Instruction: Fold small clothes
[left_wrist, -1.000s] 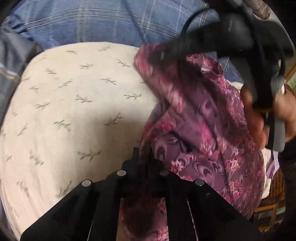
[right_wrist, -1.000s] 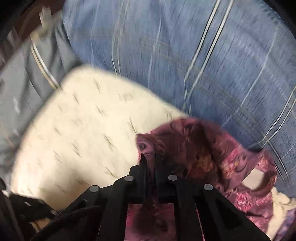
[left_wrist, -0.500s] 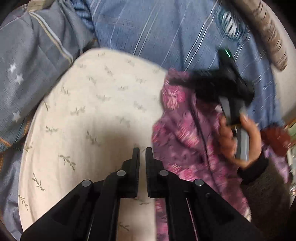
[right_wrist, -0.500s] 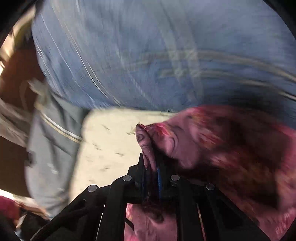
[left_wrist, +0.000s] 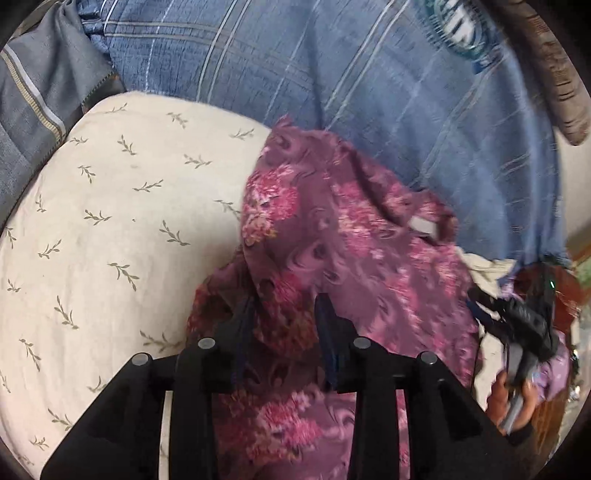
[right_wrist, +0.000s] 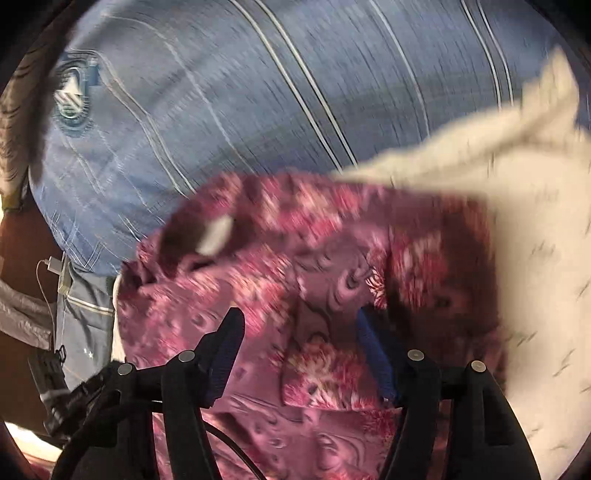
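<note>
1. Where it lies crumpled, the purple floral garment (left_wrist: 332, 236) shows pink blossoms and dark swirl motifs, with a pale neck label (left_wrist: 423, 226) exposed in a rumpled opening and one flap doubled back over the rest.
2. It rests on the cream leaf-print cushion (left_wrist: 110, 221), at the cushion's edge beside the blue striped bedcover (left_wrist: 369, 92).
3. The left gripper (left_wrist: 284, 314) is opening, its jaws a little apart; cloth lies between them, not pinched.
4. The right gripper (right_wrist: 299, 332) is opening, jaws wide, with fabric under the gap but unheld.
5. A hand (left_wrist: 513, 398) holds the right gripper's handle.
</note>
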